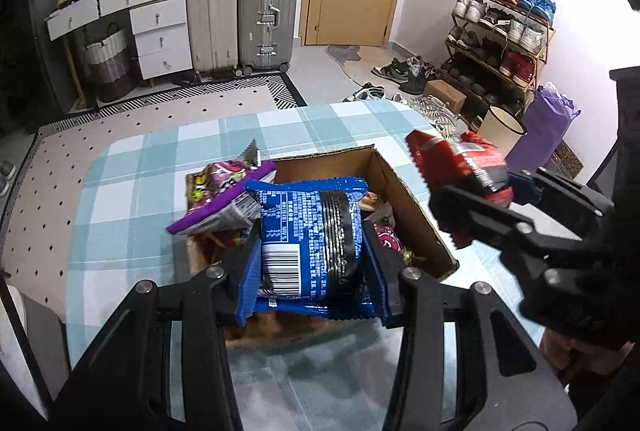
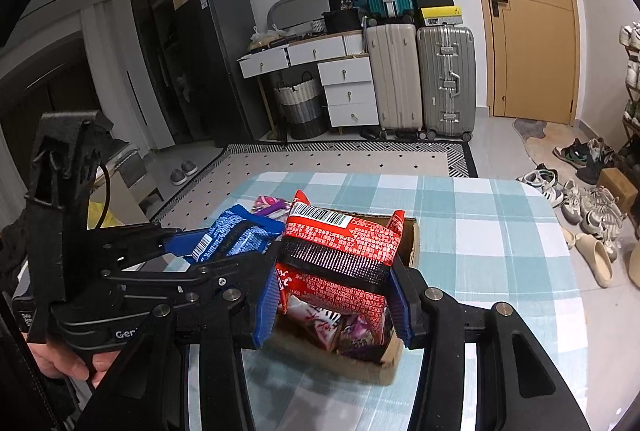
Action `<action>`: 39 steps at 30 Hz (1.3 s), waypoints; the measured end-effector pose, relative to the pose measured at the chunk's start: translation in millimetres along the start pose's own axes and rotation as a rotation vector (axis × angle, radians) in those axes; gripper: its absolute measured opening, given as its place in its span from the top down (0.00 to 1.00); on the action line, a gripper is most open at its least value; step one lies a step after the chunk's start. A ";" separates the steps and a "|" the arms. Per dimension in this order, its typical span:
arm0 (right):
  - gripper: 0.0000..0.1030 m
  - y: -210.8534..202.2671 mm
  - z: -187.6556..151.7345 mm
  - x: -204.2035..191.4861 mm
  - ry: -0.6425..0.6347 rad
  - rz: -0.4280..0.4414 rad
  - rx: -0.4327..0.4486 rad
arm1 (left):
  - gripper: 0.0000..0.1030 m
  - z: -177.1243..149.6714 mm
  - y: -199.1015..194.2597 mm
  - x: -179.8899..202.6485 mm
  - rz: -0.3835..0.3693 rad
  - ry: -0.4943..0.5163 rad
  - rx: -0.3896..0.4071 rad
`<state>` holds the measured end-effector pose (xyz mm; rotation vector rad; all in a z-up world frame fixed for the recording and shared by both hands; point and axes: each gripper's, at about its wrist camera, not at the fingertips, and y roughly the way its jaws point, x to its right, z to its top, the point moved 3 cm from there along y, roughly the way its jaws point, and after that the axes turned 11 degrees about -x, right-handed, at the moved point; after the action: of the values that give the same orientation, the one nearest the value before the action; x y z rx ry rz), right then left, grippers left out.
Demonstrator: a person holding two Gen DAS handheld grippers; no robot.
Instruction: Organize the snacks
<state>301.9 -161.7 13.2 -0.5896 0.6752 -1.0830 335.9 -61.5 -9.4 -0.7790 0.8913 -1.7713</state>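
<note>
While we hold both packs over the box [image 1: 404, 187]:
Left gripper [image 1: 310, 271]: our fingers pinch the blue pack [image 1: 310, 235], above the box's near end.
Right gripper [image 2: 336, 295]: our fingers pinch the red pack [image 2: 340, 251], over the box.
Box: on the checked table [image 1: 132, 191], purple pack [image 1: 224, 199] leaning on its far-left rim.
</note>
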 end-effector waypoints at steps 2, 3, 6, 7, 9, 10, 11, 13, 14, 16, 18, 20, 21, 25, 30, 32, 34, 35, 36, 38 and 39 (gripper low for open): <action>0.55 9.9 1.4 6.6 0.006 -0.005 -0.007 | 0.59 3.6 11.1 1.5 -0.004 0.008 -0.014; 0.55 14.6 2.1 9.5 0.010 -0.004 -0.012 | 0.59 5.0 15.7 1.7 -0.008 0.010 -0.020; 0.55 29.4 2.1 17.7 0.009 -0.018 -0.029 | 0.60 9.0 27.7 3.0 -0.011 0.022 -0.032; 0.54 34.3 1.8 20.9 0.007 -0.025 -0.033 | 0.59 10.7 32.6 1.7 -0.010 0.027 -0.037; 0.55 42.3 3.0 26.8 0.009 -0.026 -0.041 | 0.59 12.4 38.1 0.4 -0.021 0.024 -0.044; 0.54 46.1 3.0 29.6 0.008 -0.030 -0.044 | 0.59 12.5 40.3 -0.5 -0.027 0.022 -0.046; 0.54 47.9 2.9 31.2 0.006 -0.033 -0.044 | 0.59 13.1 42.9 -1.3 -0.031 0.022 -0.047; 0.54 53.0 3.4 35.0 0.008 -0.022 -0.046 | 0.59 14.0 45.8 -3.2 -0.032 0.018 -0.047; 0.54 55.0 3.7 36.5 0.011 -0.013 -0.048 | 0.58 14.9 46.3 -5.1 -0.032 0.013 -0.043; 0.53 59.8 3.1 39.4 0.020 0.013 -0.052 | 0.57 15.0 45.6 -9.5 -0.035 0.000 -0.033; 0.49 63.8 3.4 42.4 0.027 0.043 -0.049 | 0.51 14.2 42.6 -11.5 -0.044 0.003 -0.020; 0.42 64.1 2.6 45.5 0.041 0.052 -0.042 | 0.45 12.0 38.5 -14.7 -0.048 -0.006 -0.007; 0.40 63.4 2.0 47.0 0.048 0.059 -0.038 | 0.45 10.9 36.7 -15.6 -0.056 -0.007 -0.004; 0.33 52.0 -1.0 48.8 0.061 0.076 -0.011 | 0.43 4.7 27.0 -16.6 -0.055 -0.008 0.008; 0.33 33.0 -5.8 42.3 0.058 0.054 0.019 | 0.36 -8.0 10.3 -12.3 -0.018 -0.006 0.038; 0.30 22.8 -9.5 38.6 0.049 0.038 0.039 | 0.36 -14.3 2.0 -9.9 -0.002 -0.001 0.055; 0.26 11.7 -14.4 35.9 0.047 0.027 0.066 | 0.33 -21.0 -7.0 -7.0 0.017 0.003 0.071; 0.24 8.1 -16.1 35.0 0.047 0.025 0.074 | 0.31 -24.0 -11.5 -5.7 0.018 0.002 0.078; 0.24 2.9 -18.7 34.1 0.047 0.021 0.086 | 0.30 -26.9 -16.0 -4.5 0.021 -0.001 0.087; 0.20 -7.9 -25.3 32.0 0.047 0.022 0.111 | 0.25 -34.3 -27.0 -3.0 0.039 -0.005 0.118; 0.18 -13.4 -28.9 30.9 0.047 0.021 0.123 | 0.23 -37.7 -31.5 -3.0 0.052 -0.008 0.134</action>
<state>282.1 -198.1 -2.6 -0.4518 0.6496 -1.1130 291.2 -42.1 -3.1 -0.6702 0.7723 -1.7610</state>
